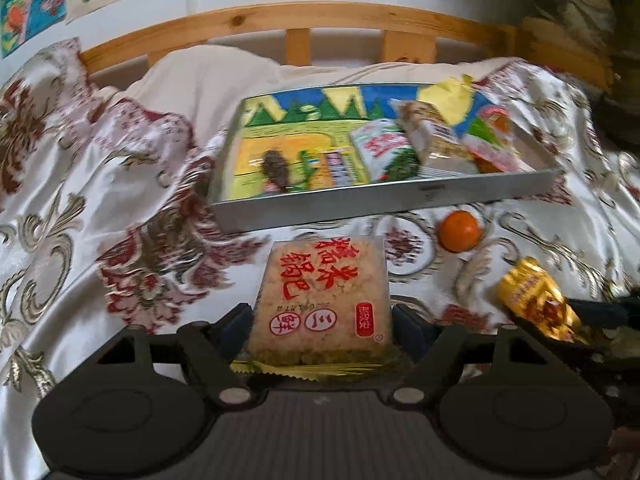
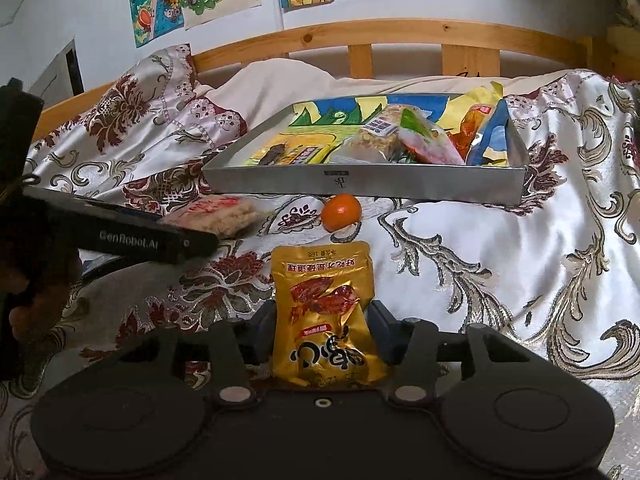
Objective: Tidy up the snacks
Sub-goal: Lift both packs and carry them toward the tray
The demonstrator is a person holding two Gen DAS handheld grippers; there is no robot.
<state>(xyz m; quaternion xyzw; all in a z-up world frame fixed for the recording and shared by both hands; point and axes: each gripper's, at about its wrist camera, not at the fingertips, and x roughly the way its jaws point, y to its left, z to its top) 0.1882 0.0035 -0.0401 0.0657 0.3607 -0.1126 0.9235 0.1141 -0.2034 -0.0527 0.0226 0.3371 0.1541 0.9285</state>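
Observation:
A square rice-cracker pack [image 1: 324, 292] with red lettering sits between the fingers of my left gripper [image 1: 322, 328], and both pads press its sides. A gold foil snack pouch [image 2: 324, 312] stands between the fingers of my right gripper [image 2: 324, 328], pinched at its edges. The right wrist view shows the left gripper's finger [image 2: 160, 240] at the left with the rice-cracker pack [image 2: 216, 216] at its tip. The left wrist view shows the gold pouch [image 1: 536, 300] at the lower right. Beyond both lies a silver tray [image 1: 360, 204] with several snack packets [image 2: 420, 140] piled at its right end.
A mandarin [image 2: 341, 212] lies on the flowered bedspread [image 2: 500, 264] just in front of the tray's [image 2: 360, 184] near wall. The tray's left half shows only its painted liner. A wooden headboard [image 2: 400, 32] and a wall with drawings stand behind the bed.

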